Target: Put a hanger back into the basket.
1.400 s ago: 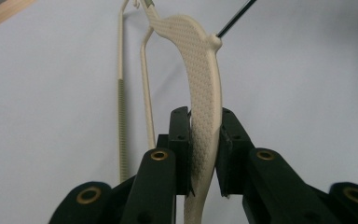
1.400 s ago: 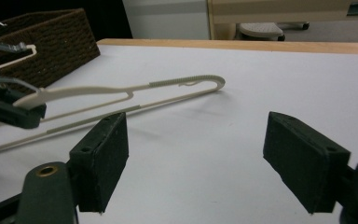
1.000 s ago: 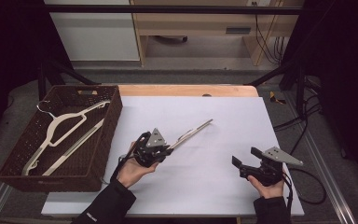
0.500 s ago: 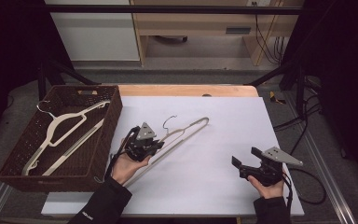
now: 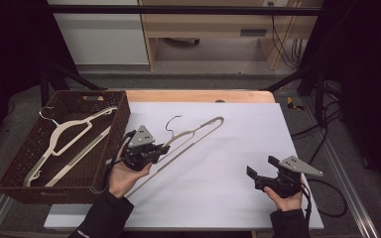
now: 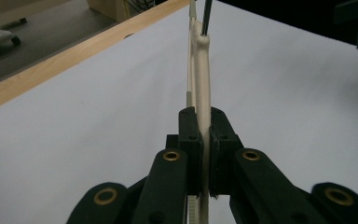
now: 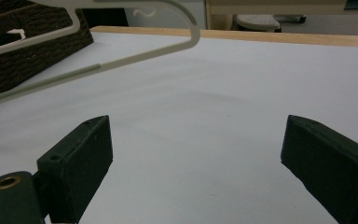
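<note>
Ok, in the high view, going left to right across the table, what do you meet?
Basket with a hanger in it → left tongs shut on a second hanger → right tongs, open.

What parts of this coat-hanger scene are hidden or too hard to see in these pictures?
- Held hanger, left gripper view: seen edge-on, its shape is lost; the left gripper covers the clamped stretch.
- Same hanger, right gripper view: top and left edges cut it off.
- Basket, high view: the near wall hides the lower ends of the hangers inside.
- Right gripper, high view: jaw gap too small to judge.
</note>
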Demonstrator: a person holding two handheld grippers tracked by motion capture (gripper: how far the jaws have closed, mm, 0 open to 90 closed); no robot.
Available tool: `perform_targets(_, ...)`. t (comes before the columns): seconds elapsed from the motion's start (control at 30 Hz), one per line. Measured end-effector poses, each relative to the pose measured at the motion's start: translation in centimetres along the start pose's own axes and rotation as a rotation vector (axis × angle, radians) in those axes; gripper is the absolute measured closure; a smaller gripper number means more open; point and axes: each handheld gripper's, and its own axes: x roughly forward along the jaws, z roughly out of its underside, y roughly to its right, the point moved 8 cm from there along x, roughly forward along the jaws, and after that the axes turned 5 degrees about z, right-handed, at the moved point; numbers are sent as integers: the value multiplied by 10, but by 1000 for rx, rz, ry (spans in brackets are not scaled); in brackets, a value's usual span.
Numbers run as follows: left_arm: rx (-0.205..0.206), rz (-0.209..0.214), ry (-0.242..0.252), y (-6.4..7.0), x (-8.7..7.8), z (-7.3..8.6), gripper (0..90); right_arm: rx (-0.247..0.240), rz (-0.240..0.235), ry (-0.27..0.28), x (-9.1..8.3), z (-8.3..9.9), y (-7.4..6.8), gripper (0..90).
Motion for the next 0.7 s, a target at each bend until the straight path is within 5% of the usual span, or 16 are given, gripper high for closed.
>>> perform_targets(0.37, 29, 20, 48, 8, -32, -22, 861, -22, -15, 21, -5, -6, -3, 71)
perform_targets(0.7, 59, 48, 66, 1, -72, -48, 860, -30, -13, 29, -7, -8, -3, 64)
